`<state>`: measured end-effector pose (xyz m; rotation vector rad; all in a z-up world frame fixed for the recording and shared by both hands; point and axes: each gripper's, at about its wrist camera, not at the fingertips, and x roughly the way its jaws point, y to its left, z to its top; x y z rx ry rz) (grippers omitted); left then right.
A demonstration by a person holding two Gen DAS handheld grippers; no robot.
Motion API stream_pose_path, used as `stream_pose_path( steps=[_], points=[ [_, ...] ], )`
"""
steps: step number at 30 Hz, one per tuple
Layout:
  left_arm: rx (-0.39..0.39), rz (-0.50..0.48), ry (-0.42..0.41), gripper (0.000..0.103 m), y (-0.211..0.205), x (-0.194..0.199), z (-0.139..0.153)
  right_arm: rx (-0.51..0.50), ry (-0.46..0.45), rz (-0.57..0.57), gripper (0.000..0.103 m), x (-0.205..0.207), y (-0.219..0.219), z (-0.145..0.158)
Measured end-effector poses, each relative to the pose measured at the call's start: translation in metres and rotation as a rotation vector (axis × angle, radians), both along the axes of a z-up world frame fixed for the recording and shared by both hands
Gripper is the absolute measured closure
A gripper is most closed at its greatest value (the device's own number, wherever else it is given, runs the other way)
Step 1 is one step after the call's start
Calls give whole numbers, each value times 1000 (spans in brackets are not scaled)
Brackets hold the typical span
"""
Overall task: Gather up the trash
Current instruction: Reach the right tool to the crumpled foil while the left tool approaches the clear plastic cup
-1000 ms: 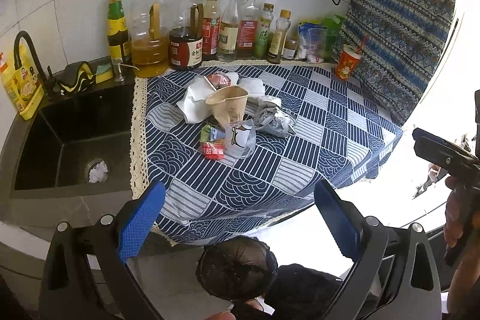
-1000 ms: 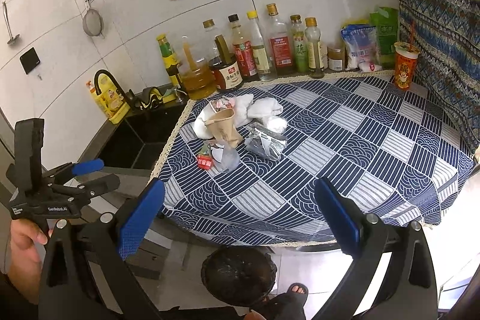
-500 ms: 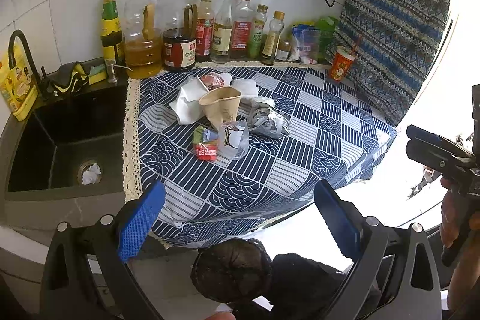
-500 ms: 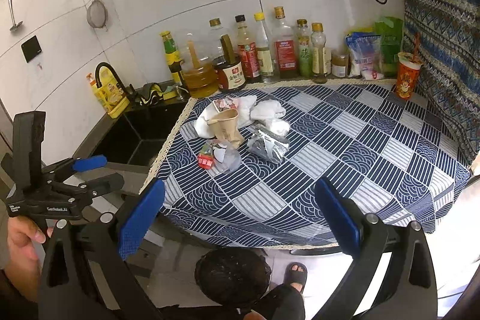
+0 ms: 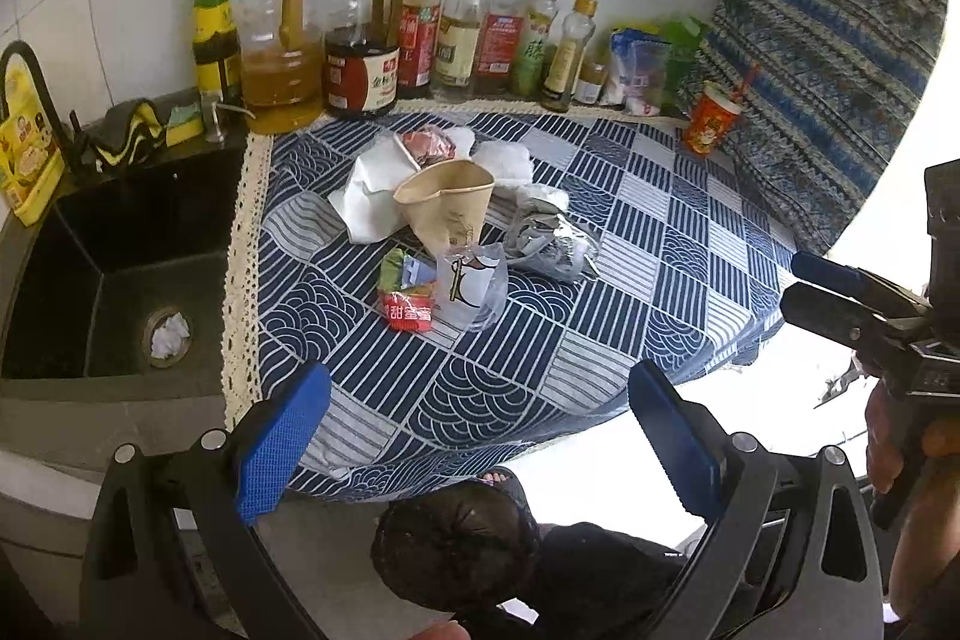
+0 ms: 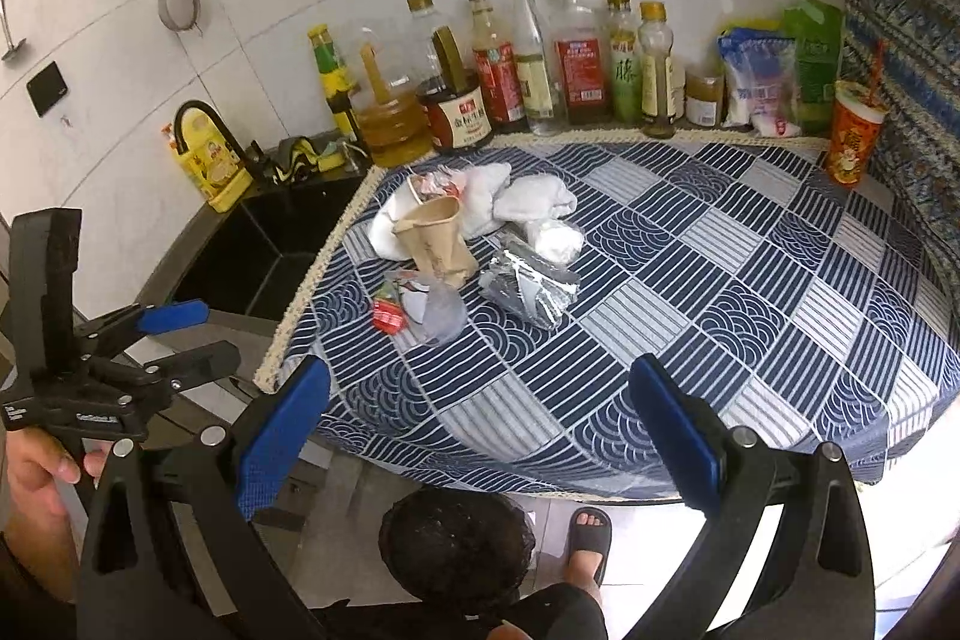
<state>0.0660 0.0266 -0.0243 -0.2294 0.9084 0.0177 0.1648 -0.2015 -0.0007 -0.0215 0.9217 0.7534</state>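
The left hand-held gripper is hovering wide open and empty over the near edge of the table. Left of the cloth, a sink is holding a white wad at its drain. The trash is lying toward the table's left: white paper, a paper cup, a red packet, a clear bag, crumpled foil. A black bin is standing on the floor below. The right hand-held gripper is likewise hanging wide open, gripping nothing.
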Motion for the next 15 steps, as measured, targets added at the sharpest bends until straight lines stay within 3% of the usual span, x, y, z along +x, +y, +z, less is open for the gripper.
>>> stream_pose_path(
  steps=[6,15],
  points=[
    [-24,15,47,7,4,31,-18,-34,46,93,4,39,17,-20],
    [-125,32,60,7,13,71,-45,-42,77,227,4,92,41,-44]
  ],
)
